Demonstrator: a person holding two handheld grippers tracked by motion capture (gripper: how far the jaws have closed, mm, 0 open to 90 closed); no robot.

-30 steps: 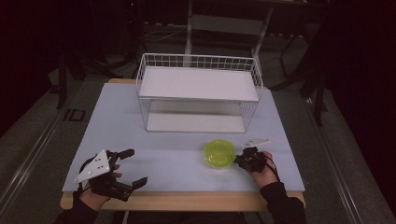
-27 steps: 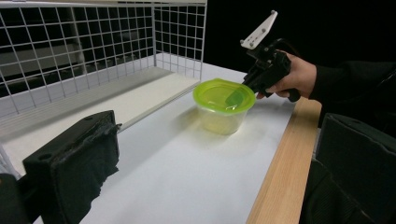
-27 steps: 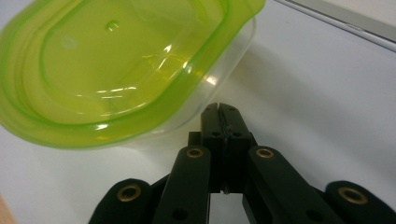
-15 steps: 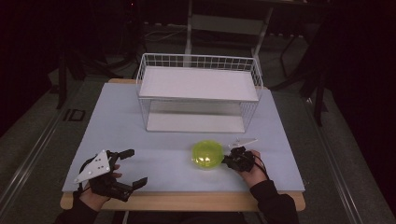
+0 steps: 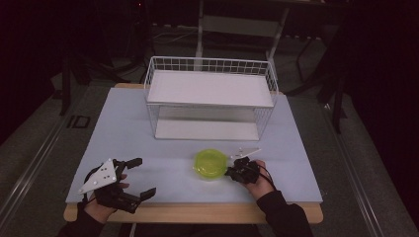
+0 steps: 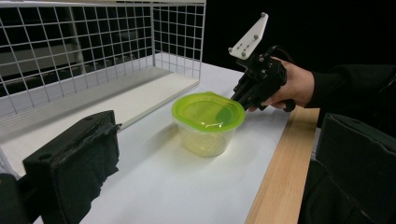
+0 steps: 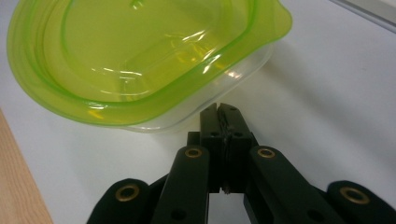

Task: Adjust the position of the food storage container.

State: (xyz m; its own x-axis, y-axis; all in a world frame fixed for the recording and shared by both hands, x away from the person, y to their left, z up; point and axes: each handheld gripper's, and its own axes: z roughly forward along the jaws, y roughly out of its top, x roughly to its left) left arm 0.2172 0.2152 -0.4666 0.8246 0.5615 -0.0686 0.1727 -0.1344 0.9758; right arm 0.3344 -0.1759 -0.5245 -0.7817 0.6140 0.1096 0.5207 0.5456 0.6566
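I note a translucent lime-green lid [image 6: 208, 111] on a clear, faintly yellowish tub [image 6: 203, 140]. Both grippers, left [image 5: 129, 178] and right [image 5: 232, 171], are black, each topped by a pale grey plate. Wire shelf rack [image 5: 210, 66]: white grid pattern. Tabletop [image 5: 123, 133] pale bluish-white, front edge light wood. Sleeves black.

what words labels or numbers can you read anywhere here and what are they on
"ID": large pale letters on the floor left of the table, as far as they can be made out in the dim high view.
No print shows on the green-lidded container, the wire rack, or either gripper.
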